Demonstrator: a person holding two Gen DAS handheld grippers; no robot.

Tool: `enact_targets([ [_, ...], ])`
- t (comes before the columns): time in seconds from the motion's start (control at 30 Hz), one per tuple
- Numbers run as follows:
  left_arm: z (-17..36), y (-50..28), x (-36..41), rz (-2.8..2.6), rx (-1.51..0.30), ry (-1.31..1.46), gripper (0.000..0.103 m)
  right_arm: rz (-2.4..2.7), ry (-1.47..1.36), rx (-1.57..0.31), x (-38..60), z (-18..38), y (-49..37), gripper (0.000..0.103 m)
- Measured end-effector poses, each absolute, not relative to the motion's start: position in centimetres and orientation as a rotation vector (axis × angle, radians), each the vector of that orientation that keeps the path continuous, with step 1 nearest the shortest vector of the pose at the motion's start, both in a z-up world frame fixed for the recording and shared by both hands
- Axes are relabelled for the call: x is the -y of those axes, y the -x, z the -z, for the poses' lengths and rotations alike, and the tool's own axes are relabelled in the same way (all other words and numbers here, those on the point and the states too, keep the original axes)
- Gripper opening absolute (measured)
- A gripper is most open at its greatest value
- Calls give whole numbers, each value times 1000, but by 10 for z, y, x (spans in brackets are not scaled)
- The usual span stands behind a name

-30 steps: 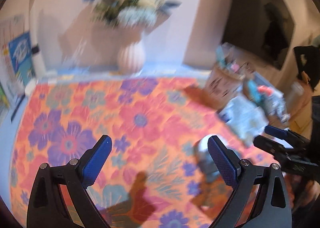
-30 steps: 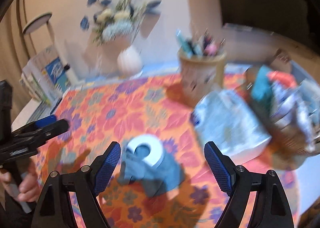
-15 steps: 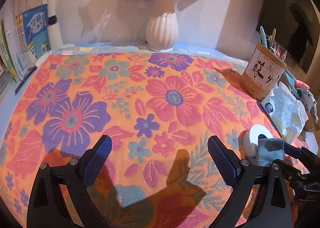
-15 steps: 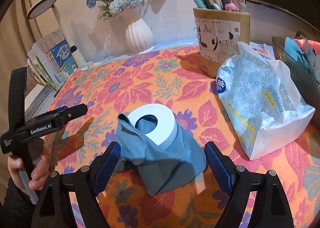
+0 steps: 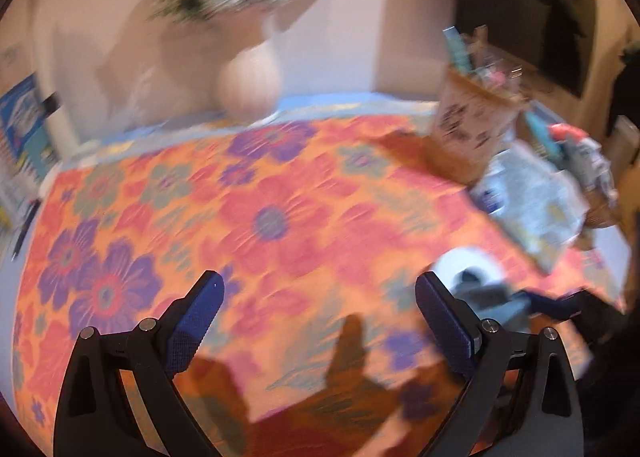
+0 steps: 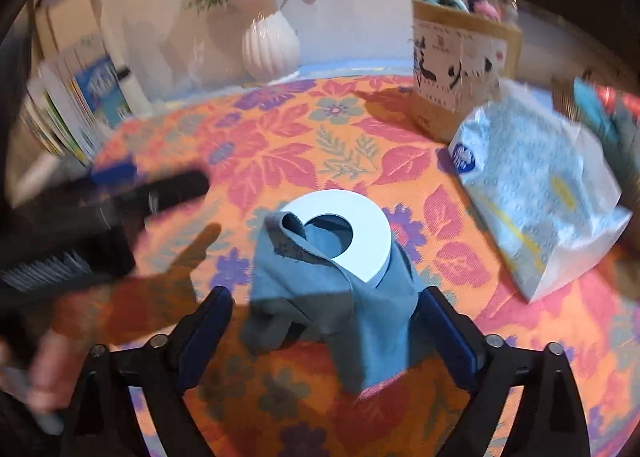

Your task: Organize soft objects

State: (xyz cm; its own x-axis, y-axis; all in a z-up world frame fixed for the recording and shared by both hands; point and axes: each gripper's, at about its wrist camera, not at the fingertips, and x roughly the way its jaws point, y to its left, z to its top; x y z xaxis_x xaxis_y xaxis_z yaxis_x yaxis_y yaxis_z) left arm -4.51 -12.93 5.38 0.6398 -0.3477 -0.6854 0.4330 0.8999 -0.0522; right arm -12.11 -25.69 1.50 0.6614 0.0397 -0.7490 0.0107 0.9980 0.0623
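I am holding my right gripper (image 6: 322, 331) with fingers spread wide around the blue cloth (image 6: 332, 297), which is draping over a white roll (image 6: 348, 233) on the floral tablecloth (image 6: 280, 137). My left gripper (image 5: 318, 321) is hovering with fingers spread apart, gripping nothing, the cloth just right of it.

Nothing can be read. The pen holder (image 6: 460, 61) carries black brush characters on pale label panels, too blurred to make out. The tissue pack (image 6: 536, 201) has a round blue logo with white lettering and a yellow mark, both illegible. A blue book cover (image 6: 100, 87) at the left shows white print, smeared by motion.
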Motion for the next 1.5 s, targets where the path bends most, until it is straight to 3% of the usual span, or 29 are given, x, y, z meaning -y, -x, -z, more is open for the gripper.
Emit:
enact_targets([
  [0.03,-61,44,139,489,-746,-124,96,-22,-58,-849,258,-14,122,75],
  [0.1,-66,40,151,533,-759,-118,96,-30,-43,-832,263,-14,128,46],
  [0.33,-46,36,193,699,-876,-128,96,-129,-26,-760,296,-8,166,18],
  [0.63,-21,56,231,717,-925,-292,96,-208,-31,-725,310,-2,178,18],
  [0.7,-19,55,234,709,-940,-292,79,-213,-45,-724,311,-2,178,18],
  [0.73,-19,55,235,743,-954,-276,64,-213,-45,-725,311,-2,178,18],
  [1.13,-26,23,169,719,-992,-53,65,-205,-45,-754,305,-3,173,21],
  [1.3,-18,21,151,780,-1031,87,68,-192,26,-764,285,-3,167,38],
  [1.5,-31,10,125,682,-980,144,68,-186,57,-762,279,-2,168,44],
])
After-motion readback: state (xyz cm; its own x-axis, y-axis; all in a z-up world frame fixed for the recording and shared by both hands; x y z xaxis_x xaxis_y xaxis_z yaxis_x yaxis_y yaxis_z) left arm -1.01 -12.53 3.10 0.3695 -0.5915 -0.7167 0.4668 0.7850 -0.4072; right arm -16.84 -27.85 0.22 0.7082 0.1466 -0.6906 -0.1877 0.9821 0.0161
